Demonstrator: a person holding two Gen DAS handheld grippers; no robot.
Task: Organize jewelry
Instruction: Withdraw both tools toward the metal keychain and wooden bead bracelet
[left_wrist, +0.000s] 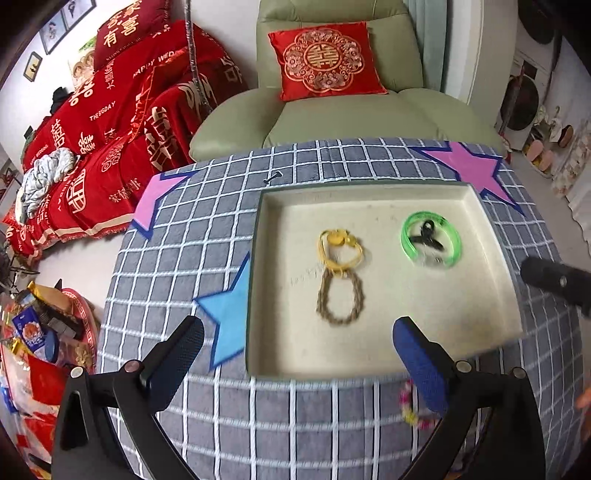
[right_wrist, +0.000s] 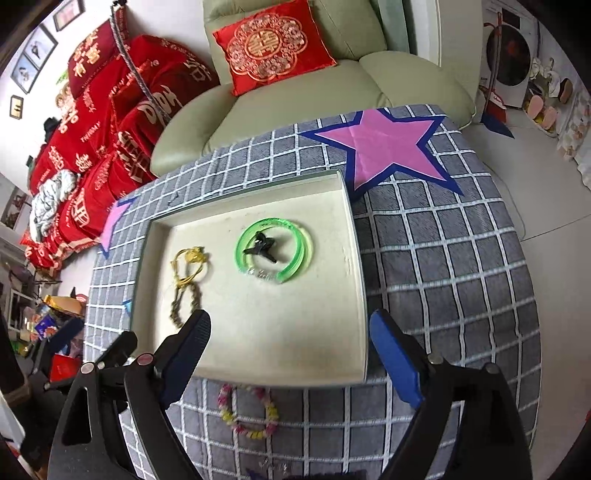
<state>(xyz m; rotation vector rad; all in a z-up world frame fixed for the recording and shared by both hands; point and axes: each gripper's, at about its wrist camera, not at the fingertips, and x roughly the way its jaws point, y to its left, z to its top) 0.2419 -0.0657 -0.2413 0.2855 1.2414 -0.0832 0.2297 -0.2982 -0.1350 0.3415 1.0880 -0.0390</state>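
We held the left gripper (left_wrist: 299, 354) and right gripper (right_wrist: 290, 347) wide open and empty above the tray (right_wrist: 354, 280), which held three bracelets, likely readying for the beaded bracelet (right_wrist: 247, 411) still on the worktop (right_wrist: 443, 295).

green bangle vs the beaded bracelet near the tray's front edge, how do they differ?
Place: the green bangle lies inside the tray; the beaded bracelet lies on the checked cloth, just outside the tray's near rim.
Look: the green bangle is a translucent rigid-looking band with a black clip inside it; the beaded bracelet is a loop of small pink and yellow beads.
Shared: both lie flat, ungripped.
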